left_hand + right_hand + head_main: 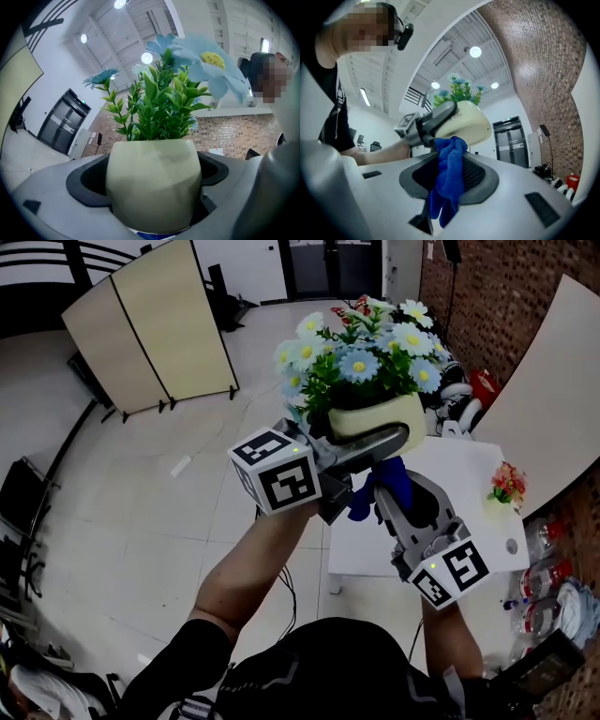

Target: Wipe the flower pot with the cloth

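Left gripper (151,187) jaws clamp flower pot (375,414) — right gripper (449,171) jaws pinch cloth (446,190)

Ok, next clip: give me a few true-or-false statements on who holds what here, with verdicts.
1. The left gripper is shut on the flower pot. True.
2. The flower pot stands on the white table. False: it is held up in the air, off the table.
3. The right gripper grips a red cloth. False: the cloth is blue.
4. A small pink-flowered plant stands on the table. True.
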Available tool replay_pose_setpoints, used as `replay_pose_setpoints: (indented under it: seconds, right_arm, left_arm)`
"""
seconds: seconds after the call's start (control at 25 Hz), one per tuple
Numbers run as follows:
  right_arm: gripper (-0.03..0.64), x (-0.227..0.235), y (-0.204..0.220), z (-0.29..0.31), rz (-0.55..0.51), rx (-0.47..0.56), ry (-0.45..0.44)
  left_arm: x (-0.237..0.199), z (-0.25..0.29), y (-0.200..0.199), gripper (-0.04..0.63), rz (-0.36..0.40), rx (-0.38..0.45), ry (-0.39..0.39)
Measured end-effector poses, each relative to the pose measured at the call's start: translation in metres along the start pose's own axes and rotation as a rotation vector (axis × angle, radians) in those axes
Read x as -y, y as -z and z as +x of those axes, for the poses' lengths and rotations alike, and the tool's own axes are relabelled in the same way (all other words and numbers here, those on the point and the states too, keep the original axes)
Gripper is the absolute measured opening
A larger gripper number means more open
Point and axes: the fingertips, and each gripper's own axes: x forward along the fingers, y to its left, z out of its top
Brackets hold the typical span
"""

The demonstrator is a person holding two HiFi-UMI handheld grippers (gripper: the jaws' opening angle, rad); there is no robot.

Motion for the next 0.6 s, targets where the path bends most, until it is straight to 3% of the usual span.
replay_pose_setpoints:
  seconds: [0.2,0.4,0.6]
  right_arm:
    - [0.101,-0.02,-0.004,0.003,-0.046,0.009,-0.044]
    - [0.101,-0.011,-0.009,0.024,-0.029,-0.023,0.001]
    - [0.101,0.008,0.004,0.042,0.015,-0.05,0.031]
  left_arm:
    - [-0.005,0.002,0.007,0.568,-0.016,0.0,0.006]
    - [0.015,-0.003,-0.004,0.568,-0.019,-0.008,0.068]
    - [0.025,-0.003,-0.003,0.568,-0.094,-0.002,0.101]
